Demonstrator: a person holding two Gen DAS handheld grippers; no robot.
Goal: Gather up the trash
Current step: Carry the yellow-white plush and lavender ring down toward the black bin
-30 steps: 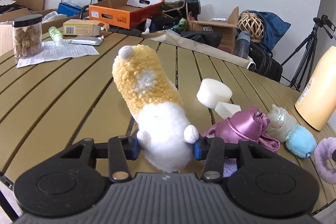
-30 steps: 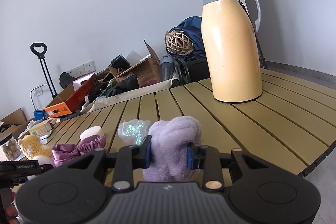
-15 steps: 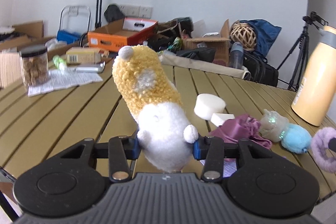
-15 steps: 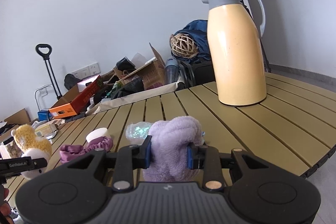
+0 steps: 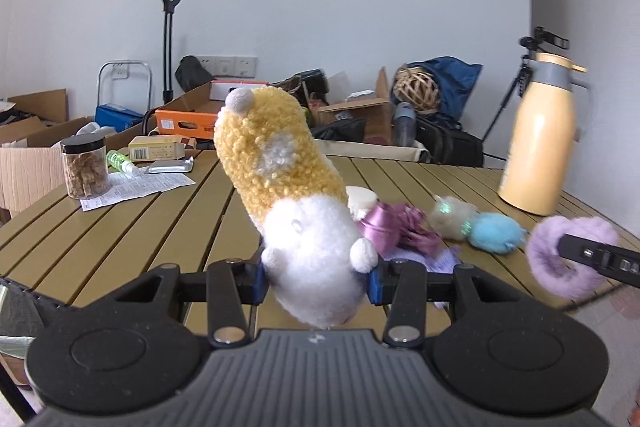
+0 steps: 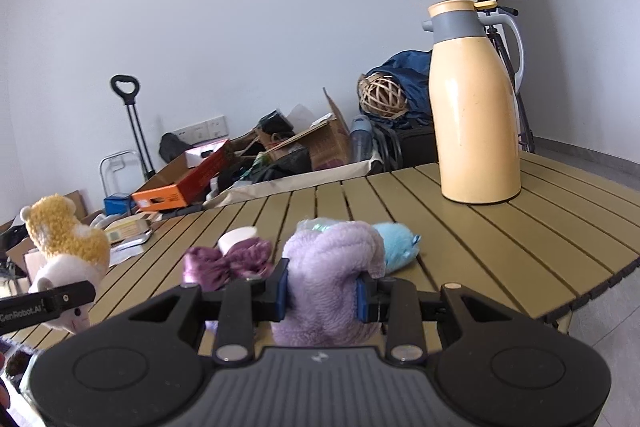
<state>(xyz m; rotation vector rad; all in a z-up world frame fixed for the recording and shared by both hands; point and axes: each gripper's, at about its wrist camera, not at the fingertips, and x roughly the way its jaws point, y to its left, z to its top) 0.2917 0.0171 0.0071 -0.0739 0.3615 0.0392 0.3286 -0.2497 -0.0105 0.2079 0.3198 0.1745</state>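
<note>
Right in front of us, our left tongs (image 5: 314, 277) are clamped on the white end of a yellow-and-white plush toy (image 5: 288, 203), which tilts up above the near edge of the slatted desk (image 5: 140, 227). Our right tongs (image 6: 322, 293) squeeze a fluffy lilac scrunchie (image 6: 328, 267), lifted over the same edge. Just beyond on the desk we see a purple satin scrunchie (image 6: 228, 261), a white round pad (image 6: 236, 237) behind it and a light blue pompom (image 6: 398, 245). Toward the far right edge stands a yellow thermos jug (image 6: 476, 107). At the far left edge sit a jar of snacks (image 5: 85, 167) and a printed paper sheet (image 5: 136, 187).
</note>
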